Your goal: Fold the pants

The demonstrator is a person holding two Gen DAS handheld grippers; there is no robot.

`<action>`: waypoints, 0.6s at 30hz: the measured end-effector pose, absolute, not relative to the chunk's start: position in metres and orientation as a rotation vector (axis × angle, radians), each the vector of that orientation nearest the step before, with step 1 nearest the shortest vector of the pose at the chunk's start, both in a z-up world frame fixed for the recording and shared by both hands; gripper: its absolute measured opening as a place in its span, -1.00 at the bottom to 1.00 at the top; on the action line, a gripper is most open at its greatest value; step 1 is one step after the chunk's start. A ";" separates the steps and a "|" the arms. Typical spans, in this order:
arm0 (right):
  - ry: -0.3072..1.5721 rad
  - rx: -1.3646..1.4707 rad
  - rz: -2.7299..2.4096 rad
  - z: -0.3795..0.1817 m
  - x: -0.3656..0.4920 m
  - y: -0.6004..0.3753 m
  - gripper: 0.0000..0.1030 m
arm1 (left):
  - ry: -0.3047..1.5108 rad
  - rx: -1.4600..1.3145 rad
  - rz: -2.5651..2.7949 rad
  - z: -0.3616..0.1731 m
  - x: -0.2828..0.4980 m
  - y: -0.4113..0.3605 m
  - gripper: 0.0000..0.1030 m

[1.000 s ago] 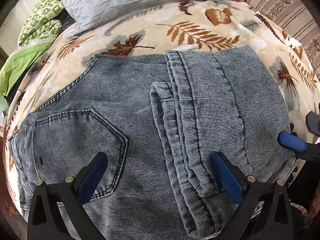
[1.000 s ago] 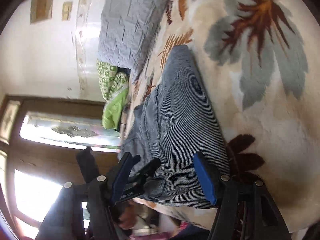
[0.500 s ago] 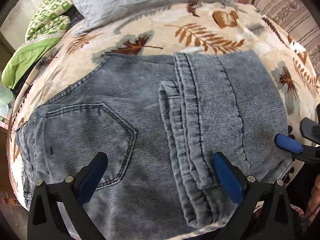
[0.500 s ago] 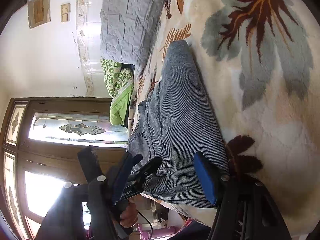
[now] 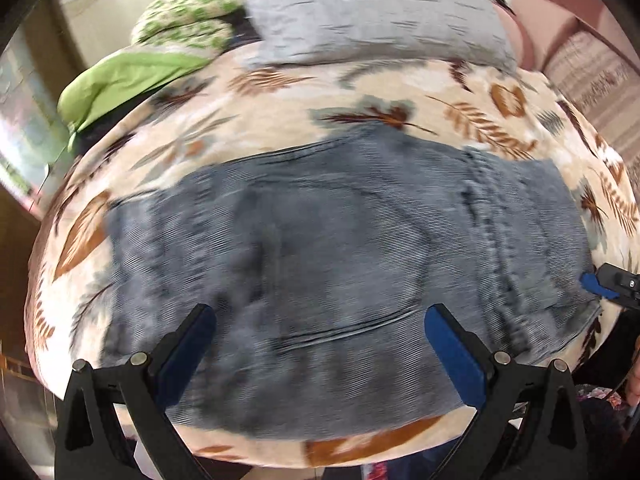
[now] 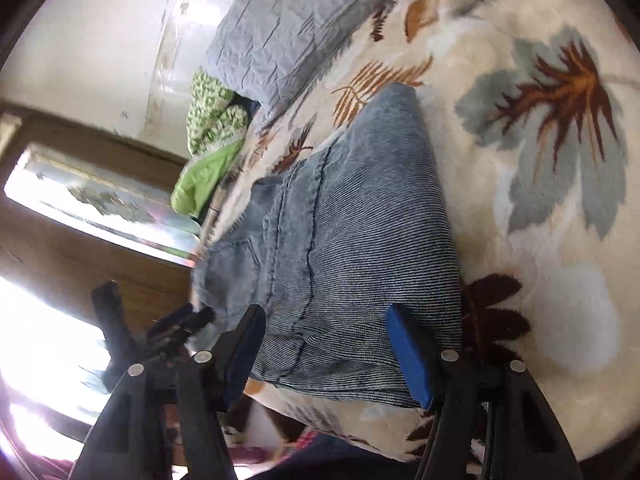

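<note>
Pants folded into a compact stack on the bed; both tools off the cloth.

The pants (image 5: 340, 248) lie as a flat, layered denim rectangle on the leaf-print blanket (image 5: 400, 92), near its front edge, with a grey pillow (image 5: 360, 12) and green cloth (image 5: 132, 76) well behind. The left tool (image 5: 320, 344) hangs above the stack with jaws spread and nothing between them; the right tool (image 6: 324, 344) sits at the stack's end, jaws also spread, pinching nothing. Judging by the doubled layers and tidy edges, the folding looks done or nearly so; at most one more halving or a smoothing pass seems left. The left view is blurred, so fine creases cannot be judged.
</note>
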State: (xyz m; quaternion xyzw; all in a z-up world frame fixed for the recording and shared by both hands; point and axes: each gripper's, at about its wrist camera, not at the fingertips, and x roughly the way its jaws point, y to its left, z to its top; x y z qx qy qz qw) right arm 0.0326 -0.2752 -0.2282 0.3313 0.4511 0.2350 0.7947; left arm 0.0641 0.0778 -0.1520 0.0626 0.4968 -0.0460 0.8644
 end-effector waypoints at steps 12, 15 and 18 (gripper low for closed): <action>0.832 0.089 0.290 -0.183 0.054 -0.197 0.30 | 1.025 0.042 0.052 -0.160 0.026 0.200 1.00; 0.884 0.054 0.280 -0.213 0.059 -0.197 0.31 | 1.053 -0.009 0.095 -0.170 0.018 0.222 1.00; 0.825 -0.087 0.269 -0.217 0.047 -0.188 0.32 | 1.070 -0.126 0.091 -0.178 0.016 0.237 1.00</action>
